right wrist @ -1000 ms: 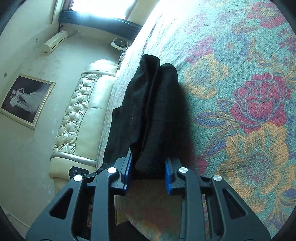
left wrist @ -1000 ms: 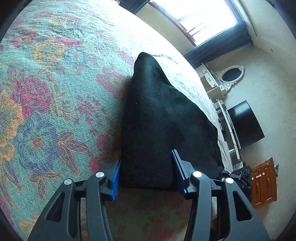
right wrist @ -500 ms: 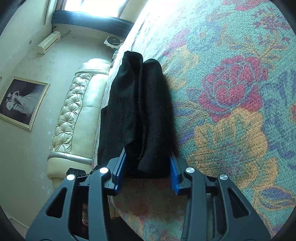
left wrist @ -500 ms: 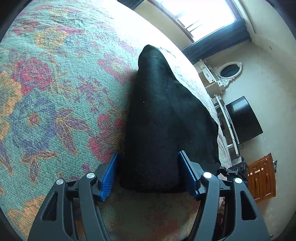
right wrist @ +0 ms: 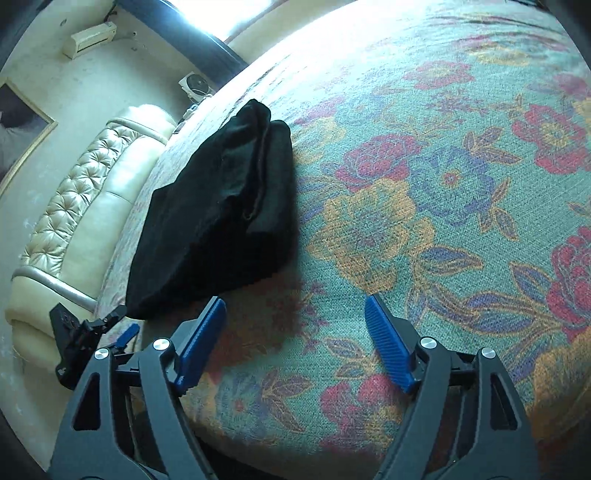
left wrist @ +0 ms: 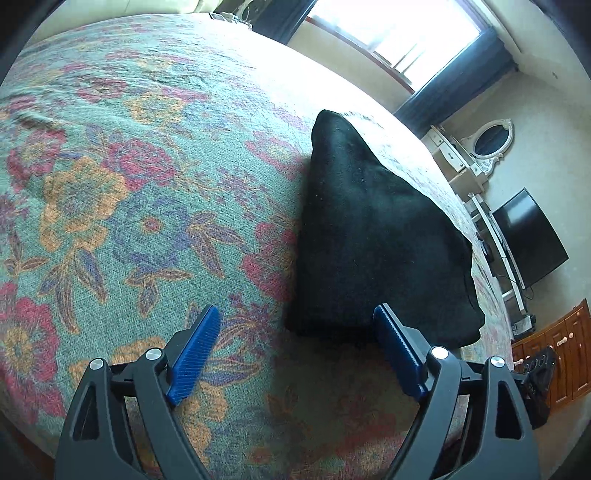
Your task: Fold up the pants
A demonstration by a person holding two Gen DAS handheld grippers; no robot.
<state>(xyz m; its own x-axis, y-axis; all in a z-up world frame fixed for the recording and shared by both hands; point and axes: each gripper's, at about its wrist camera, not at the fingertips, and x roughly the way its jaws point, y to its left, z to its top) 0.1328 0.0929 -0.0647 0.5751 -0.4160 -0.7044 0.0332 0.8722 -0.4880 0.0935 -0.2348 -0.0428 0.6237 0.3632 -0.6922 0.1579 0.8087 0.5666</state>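
The black pants point(left wrist: 373, 236) lie folded in a compact bundle on the floral bedspread point(left wrist: 129, 206). My left gripper point(left wrist: 299, 354) is open and empty, just short of the bundle's near edge, which sits ahead between its blue pads. In the right wrist view the folded pants point(right wrist: 221, 214) lie ahead to the left, with stacked layers showing at the side. My right gripper point(right wrist: 295, 343) is open and empty, pulled back to the right of the bundle, over the bedspread point(right wrist: 443, 192). The left gripper point(right wrist: 85, 332) shows at the left edge of that view.
A padded cream headboard point(right wrist: 85, 206) runs along the bed's left side. A dresser with an oval mirror point(left wrist: 491, 140), a black TV point(left wrist: 528, 236) and a wooden cabinet point(left wrist: 557, 354) stand beyond the bed. A bright window point(left wrist: 399, 29) is at the far wall.
Both grippers have opened wide, let go of the pants and drawn back. The folded bundle now rests on the bed. The right gripper has shifted to the right of it.
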